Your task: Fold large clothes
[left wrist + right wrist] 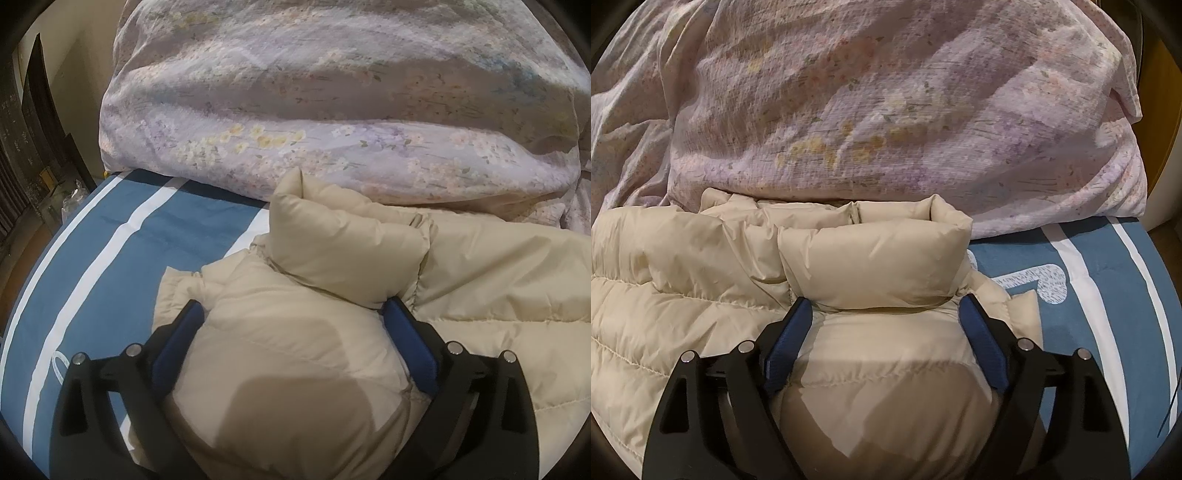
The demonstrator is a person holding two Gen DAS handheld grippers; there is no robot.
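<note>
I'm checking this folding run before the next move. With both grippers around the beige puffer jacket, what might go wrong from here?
1. The puffer jacket bulges between wide-set pads, so the left gripper or right gripper may lose the slick shell.
2. The floral duvet lies right against the collar; lifting may drag it.

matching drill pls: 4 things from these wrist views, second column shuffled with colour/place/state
Things:
1. puffer jacket
2. floral duvet
3. bed sheet
4. left gripper

Descriptions:
A. blue with white stripes
B. beige, quilted, lying on the bed
C. lilac, heaped behind the jacket
D. wide open, puffy beige fabric between its fingers

Pairs: 1-B, 2-C, 3-A, 4-D
</note>
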